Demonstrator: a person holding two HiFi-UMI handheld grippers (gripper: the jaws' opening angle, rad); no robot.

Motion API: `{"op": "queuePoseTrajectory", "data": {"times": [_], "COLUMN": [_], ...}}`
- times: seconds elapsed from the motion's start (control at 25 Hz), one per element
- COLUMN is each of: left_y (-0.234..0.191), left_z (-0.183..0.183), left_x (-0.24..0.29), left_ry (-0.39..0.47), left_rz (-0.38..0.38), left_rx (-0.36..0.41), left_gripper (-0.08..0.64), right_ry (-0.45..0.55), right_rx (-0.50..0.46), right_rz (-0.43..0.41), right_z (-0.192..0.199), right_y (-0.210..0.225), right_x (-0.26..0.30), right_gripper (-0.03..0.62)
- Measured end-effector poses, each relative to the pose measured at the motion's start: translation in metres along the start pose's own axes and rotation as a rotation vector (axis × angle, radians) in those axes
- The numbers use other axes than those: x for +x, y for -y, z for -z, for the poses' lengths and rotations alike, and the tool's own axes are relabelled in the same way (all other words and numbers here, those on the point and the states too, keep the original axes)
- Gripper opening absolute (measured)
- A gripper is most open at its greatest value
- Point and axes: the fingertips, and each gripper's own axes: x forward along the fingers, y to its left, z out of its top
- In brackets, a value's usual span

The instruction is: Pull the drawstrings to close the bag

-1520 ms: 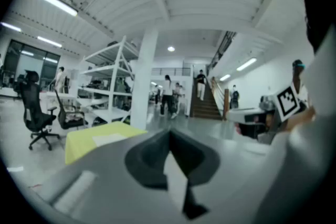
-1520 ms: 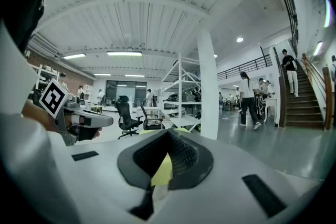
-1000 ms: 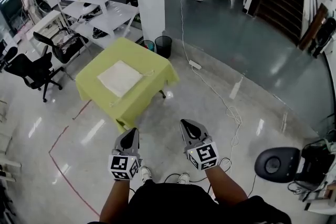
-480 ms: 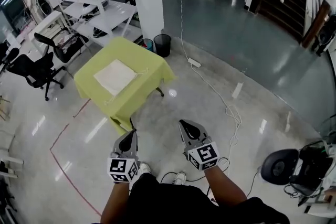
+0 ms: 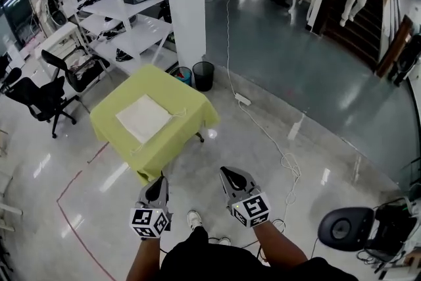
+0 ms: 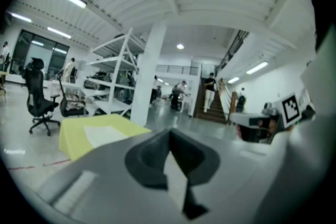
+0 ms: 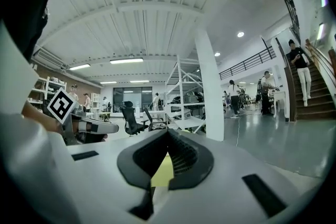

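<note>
both closed on nothing, left claw (image 5: pixel 160 180) and right claw (image 5: pixel 227 172), white bag (image 5: pixel 144 118) flat on yellow table (image 5: pixel 189 99) ahead

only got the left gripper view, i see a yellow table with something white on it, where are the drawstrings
Observer: Head view: the bag lies flat on the table; a thin cord trails from its right corner.
Operator: what's my other hand doing
Observer: The right gripper is shut and empty.
Operator: am i at the table yet
Observer: No, head view shows the left gripper just short of the table's near corner.
</note>
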Motion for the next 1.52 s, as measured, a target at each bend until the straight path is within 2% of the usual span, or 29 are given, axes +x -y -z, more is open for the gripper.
{"op": "queuePoseTrajectory", "data": {"times": [0.32,0.76,1.16,1.28,1.4,1.52], "left_y": [-0.053,-0.131,-0.171,-0.176,-0.185,-0.200], "left_z": [-0.018,-0.017,-0.010,-0.007,-0.012,-0.017], "left_x": [0.048,0.072,0.079,0.089,0.101,0.118], "left_ry": [-0.011,-0.020,-0.050,-0.056,-0.041,-0.036], "left_rz": [-0.006,-0.014,-0.087,-0.106,-0.132,-0.186], "left_rx": [0.018,0.019,-0.035,-0.044,-0.088,-0.100], "left_gripper": [0.005,0.005,0.005,0.005,0.005,0.005], "right_ry": [-0.049,-0.113,-0.160,-0.170,-0.173,-0.174], "right_rx": [-0.033,-0.060,-0.085,-0.088,-0.087,-0.085], "right_rz": [-0.029,-0.060,-0.150,-0.177,-0.202,-0.227], "right_z": [-0.008,0.005,0.003,0.008,0.013,0.019], "right_y": [0.009,-0.006,-0.008,0.001,0.015,0.031], "right_x": [0.073,0.153,0.200,0.214,0.230,0.250], "right_gripper": [-0.009,-0.009,-0.009,-0.009,-0.009,-0.009]}}
